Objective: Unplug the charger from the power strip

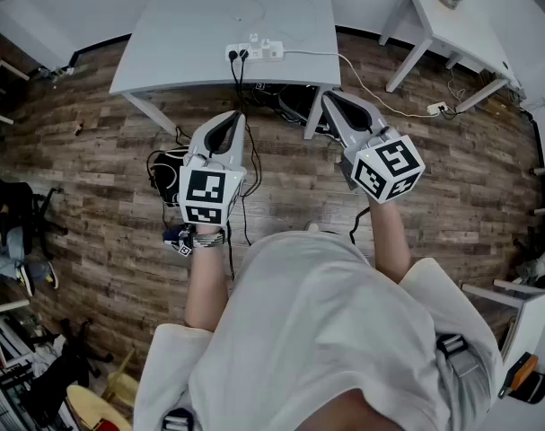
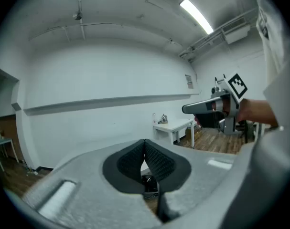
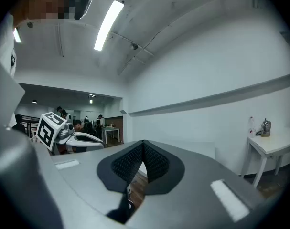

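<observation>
"White power strip (image 1: 259, 52) on the grey table (image 1: 191, 34) — that's where the job is. Where's the charger?"

"Plugged into it, I judge. Two dark plugs (image 1: 240, 54) sit at the strip's left end, and black cables (image 1: 241, 88) drop over the table edge just below the strip. A small white block at the strip's far side may be a charger too, but it's too small to tell."

"And the tools?"

"Both are on the near side of the strip, well apart from it, out over the wooden floor. The left gripper (image 1: 240, 115) lines up roughly with the strip's plug end. The right gripper (image 1: 326, 94) hangs off to the strip's right. Each one's own view shows its pads pressed together with nothing between them."

"So nothing has begun. What can go wrong?"

"Mostly the strip itself. It looks loose and close to the table edge, so a one-handed tug on a plug would likely drag the whole strip along — or off — instead of freeing the pins."

"Anything else?"

"Closed jaws would only shove the plug. Pinching a cable instead of the plug body could strain it. The white lead (image 1: 362, 72) running right from the strip could snag. The dark plugs sit just beside each other, so taking the wrong one is easy."
</observation>
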{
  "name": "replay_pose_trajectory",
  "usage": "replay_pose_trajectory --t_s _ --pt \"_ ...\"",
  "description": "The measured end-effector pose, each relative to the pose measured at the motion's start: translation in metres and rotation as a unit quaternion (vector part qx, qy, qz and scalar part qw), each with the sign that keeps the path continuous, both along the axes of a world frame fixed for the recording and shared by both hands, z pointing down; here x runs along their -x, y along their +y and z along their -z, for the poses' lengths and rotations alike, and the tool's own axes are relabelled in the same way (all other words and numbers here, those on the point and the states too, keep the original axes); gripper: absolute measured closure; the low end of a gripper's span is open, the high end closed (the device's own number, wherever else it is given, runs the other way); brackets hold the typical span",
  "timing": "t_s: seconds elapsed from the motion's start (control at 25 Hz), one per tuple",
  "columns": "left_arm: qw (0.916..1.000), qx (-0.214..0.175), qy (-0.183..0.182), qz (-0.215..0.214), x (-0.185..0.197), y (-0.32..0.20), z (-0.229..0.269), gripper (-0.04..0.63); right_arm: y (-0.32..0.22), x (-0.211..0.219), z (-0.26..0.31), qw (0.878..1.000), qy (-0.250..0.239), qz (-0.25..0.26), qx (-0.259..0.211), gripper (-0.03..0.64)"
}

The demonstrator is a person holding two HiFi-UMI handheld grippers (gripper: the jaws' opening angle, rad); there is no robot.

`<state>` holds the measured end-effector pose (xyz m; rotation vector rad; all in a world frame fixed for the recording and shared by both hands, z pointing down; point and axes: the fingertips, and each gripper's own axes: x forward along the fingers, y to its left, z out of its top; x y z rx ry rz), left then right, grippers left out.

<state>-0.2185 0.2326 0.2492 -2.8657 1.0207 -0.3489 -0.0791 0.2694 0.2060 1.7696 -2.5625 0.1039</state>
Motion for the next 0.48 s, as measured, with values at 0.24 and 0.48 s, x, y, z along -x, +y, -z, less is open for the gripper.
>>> replay_pose_trajectory --t_s 0.24,0.48 --pt "0.9995 0.011 -0.019 0.023 -0.017 0.007 -0.011 0.594 0.003 -0.024 -0.006 1.0 0.001 -0.004 0.005 0.615" --pt "0.9991 0.016 -0.013 0.037 -0.041 0.016 -0.011 0.594 0.008 -0.047 -0.006 1.0 -0.003 0.014 -0.003 0.615"
